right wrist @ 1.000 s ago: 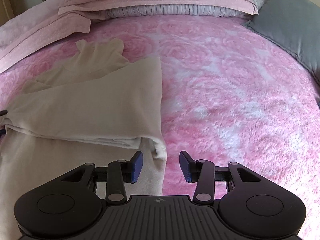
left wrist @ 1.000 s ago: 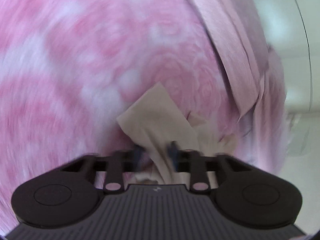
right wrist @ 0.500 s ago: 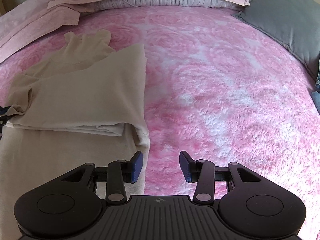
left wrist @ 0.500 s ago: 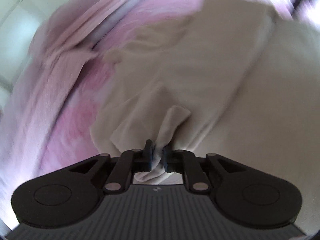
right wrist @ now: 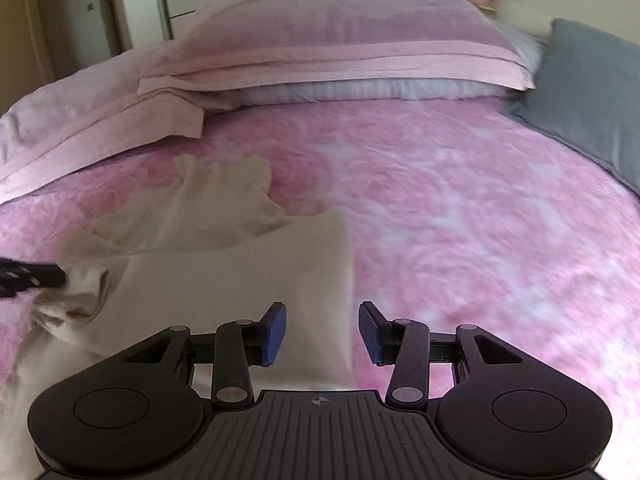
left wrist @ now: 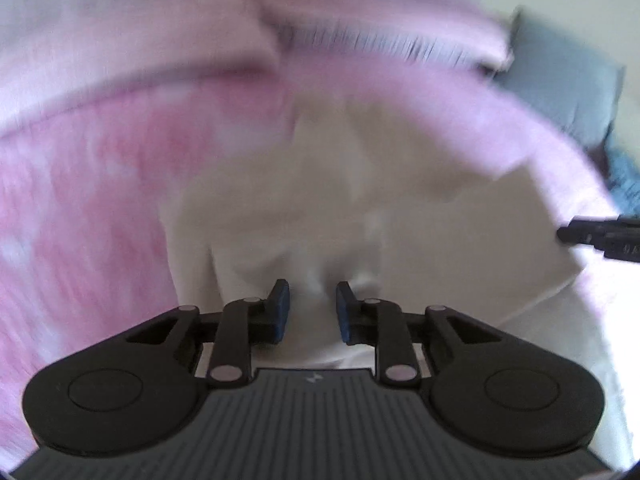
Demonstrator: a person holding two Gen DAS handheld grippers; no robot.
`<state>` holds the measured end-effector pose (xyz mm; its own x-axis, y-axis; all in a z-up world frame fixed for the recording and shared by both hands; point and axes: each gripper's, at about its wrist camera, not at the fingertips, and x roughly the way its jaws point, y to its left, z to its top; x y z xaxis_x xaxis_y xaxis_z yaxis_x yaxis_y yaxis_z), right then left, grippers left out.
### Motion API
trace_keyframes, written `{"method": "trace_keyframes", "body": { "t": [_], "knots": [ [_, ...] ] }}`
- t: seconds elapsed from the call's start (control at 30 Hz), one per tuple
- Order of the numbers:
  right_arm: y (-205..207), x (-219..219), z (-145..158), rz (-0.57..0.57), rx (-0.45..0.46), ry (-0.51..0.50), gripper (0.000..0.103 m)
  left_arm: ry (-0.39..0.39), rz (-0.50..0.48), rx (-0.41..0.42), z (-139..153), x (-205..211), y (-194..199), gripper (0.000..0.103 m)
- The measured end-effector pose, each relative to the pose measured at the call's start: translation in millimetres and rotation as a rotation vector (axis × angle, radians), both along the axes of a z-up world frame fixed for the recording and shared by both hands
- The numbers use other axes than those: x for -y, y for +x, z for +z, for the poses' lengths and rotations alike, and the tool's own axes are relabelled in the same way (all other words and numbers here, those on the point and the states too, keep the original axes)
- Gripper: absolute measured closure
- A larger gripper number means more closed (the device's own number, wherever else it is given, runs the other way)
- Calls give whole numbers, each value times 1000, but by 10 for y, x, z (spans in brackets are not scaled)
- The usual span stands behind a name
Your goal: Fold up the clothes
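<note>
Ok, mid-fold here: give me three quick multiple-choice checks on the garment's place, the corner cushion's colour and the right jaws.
1. The beige garment lies on: A floor; B pink blanket; C chair.
2. The cushion in the far corner is: A grey; B green; C yellow.
3. The right gripper has jaws: A shut on cloth; B shut, holding nothing; C apart, holding nothing.

Answers: B, pink blanket surrounds the garment; A, it shows grey beside the pink pillows; C, a clear gap stands between the blue pads.
</note>
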<state>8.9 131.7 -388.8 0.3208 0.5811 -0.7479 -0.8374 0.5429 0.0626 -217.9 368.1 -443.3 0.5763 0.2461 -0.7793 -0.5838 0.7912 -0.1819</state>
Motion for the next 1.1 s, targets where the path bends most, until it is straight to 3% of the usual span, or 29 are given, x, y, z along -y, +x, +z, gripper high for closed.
{"method": "trace_keyframes", "body": {
  "t": [0.03,0.13,0.3,0.37,0.47,0.67,0.77,0.83,0.87,0.9,1.0,1.1],
  "knots": [
    [44,-84,-158,9,-11,-68,59,-13,18,16,10,-21,-13,81],
    [236,-96,-139,-6,-93,-79,59,-72,67,60,156,-154,-70,83],
    [588,-161,191,-28,-121,4,59,-145,142,149,392,-653,10,76],
    [834,-358,196,-38,-176,44,59,-178,135,177,391,-909,190,72],
    [1216,-795,31,-23,-300,82,59,-262,83,176,290,-1241,616,69],
    [1688,-1703,-472,34,-549,120,59,-292,42,126,-112,-1662,1310,69],
    [1762,-1954,-582,42,-568,159,59,-295,33,171,-176,-1763,1454,70],
    [1800,-2009,-601,39,-581,181,61,-303,20,203,-179,-1803,1526,76],
    [1809,-2031,-601,51,-580,183,94,-307,8,208,-180,-1801,1552,88],
    [1785,-2027,-576,65,-557,182,101,-303,-8,212,-169,-1786,1563,93],
    [1695,-1996,-486,109,-475,177,102,-254,-32,225,-79,-1702,1506,95],
    [1558,-1792,-277,123,-395,243,102,-220,-40,300,137,-1620,1314,95]
  ]
}}
